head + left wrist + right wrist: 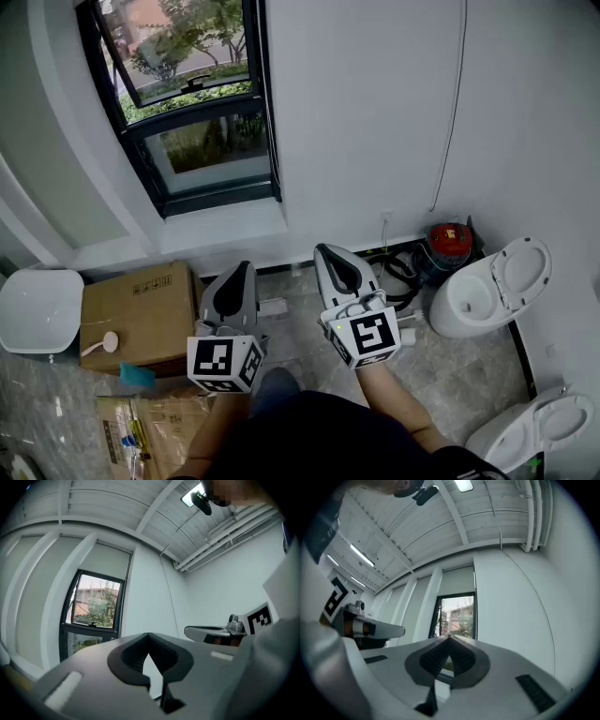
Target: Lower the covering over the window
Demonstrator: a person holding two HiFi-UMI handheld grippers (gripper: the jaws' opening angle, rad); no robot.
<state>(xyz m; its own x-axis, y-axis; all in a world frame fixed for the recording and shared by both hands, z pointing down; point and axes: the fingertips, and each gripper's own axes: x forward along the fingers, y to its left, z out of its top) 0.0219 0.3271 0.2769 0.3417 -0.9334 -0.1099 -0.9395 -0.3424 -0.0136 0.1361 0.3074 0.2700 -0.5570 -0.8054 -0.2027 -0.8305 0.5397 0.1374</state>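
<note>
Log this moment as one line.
left gripper: shut, empty | right gripper: shut, empty | black-framed window: not yet covered | thin grey wall cord: untouched

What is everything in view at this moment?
window: one, black frame, far wall
blind: one, pale, raised above window
cord: one, grey, wall right of window
boxes: two, brown, floor left
bin: one, white, left of boxes
toilets: two, white, floor right
canister: one, red, by wall near toilets
hose: one coil, black, beside canister
left gripper: one, grey, shut, empty
right gripper: one, grey, shut, empty
</note>
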